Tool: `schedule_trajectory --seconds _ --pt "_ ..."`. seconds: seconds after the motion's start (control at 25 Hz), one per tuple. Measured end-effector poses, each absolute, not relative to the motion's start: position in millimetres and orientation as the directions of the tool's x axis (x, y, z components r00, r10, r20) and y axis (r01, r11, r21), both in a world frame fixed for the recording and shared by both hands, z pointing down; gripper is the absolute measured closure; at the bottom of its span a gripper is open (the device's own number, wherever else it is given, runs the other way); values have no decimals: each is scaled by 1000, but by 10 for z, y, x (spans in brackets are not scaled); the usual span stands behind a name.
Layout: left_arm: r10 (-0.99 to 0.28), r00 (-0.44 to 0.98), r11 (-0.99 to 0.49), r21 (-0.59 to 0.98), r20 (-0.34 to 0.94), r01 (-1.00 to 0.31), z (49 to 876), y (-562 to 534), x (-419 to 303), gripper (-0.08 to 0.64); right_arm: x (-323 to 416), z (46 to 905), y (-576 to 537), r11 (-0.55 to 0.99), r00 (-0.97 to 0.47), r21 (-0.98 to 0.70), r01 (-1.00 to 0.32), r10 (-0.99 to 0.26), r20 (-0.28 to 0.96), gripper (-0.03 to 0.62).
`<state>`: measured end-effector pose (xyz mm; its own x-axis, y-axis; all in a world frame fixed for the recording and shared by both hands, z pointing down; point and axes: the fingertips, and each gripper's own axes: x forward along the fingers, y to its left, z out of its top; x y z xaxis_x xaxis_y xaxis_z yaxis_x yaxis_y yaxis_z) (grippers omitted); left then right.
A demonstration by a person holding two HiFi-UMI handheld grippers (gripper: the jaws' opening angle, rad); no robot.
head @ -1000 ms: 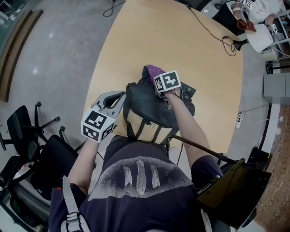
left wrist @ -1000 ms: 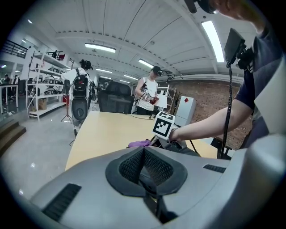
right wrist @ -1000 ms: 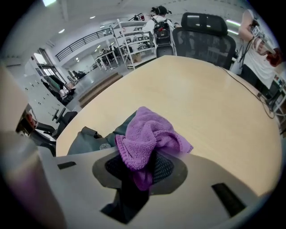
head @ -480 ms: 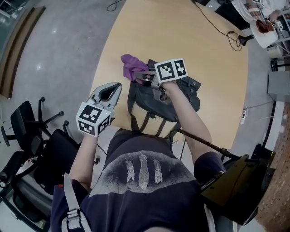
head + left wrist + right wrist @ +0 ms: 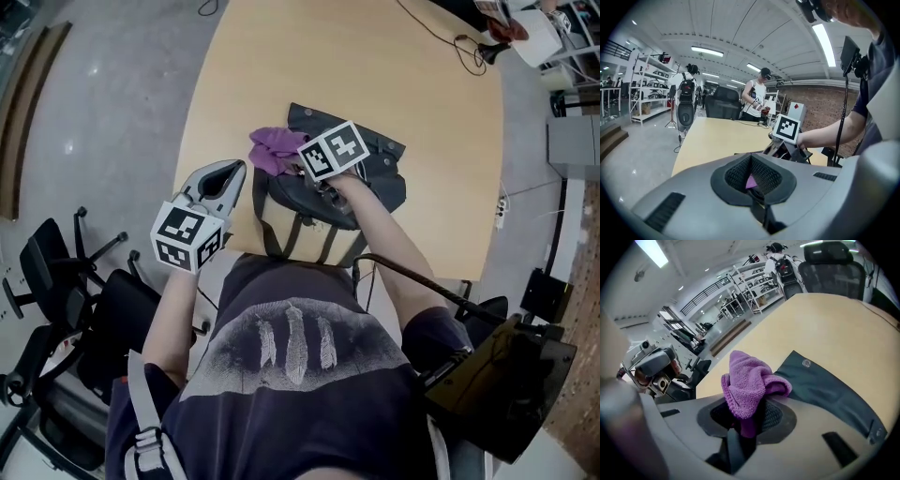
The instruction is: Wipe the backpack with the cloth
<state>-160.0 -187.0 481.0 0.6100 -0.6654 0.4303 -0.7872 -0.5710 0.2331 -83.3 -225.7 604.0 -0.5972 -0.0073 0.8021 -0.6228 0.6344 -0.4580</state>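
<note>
Head view: we looked steeply down on a pale wooden table point(image 5: 412, 103). A dark grey backpack point(image 5: 370, 183) lay flat on it near the person's body, straps toward them. The right gripper point(image 5: 298, 161) reached over the backpack, with the purple cloth point(image 5: 274, 148) bunched at its tip, at the backpack's far left corner. The left gripper point(image 5: 228, 174) hung just left of the backpack, over the table's edge, apart from both. Black office chairs point(image 5: 56, 272) stood on the floor to the left.

Left gripper view: its jaws were together with nothing between them. Past them we saw a purple sliver of cloth point(image 5: 751, 181) and the right gripper's marker cube point(image 5: 787, 130).

Right gripper view: the right gripper point(image 5: 745, 425) had its jaws clamped on the cloth point(image 5: 747, 380), which bulged above them. The backpack's flap point(image 5: 829, 387), with a metal snap point(image 5: 805, 363), lay just beyond.
</note>
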Motion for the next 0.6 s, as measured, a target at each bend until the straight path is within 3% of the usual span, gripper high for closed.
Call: schedule_trajectory --seconds 0.24,0.6 --pt "-635 639 -603 238 435 -761 4831 -1849 -1439 552 -617 6055 -2286 705 -508 -320 -633 -67 859 488" --pt "-599 674 -645 239 432 -726 4833 -1904 -1154 552 5 6080 -2302 693 -431 -254 -674 -90 898 488"
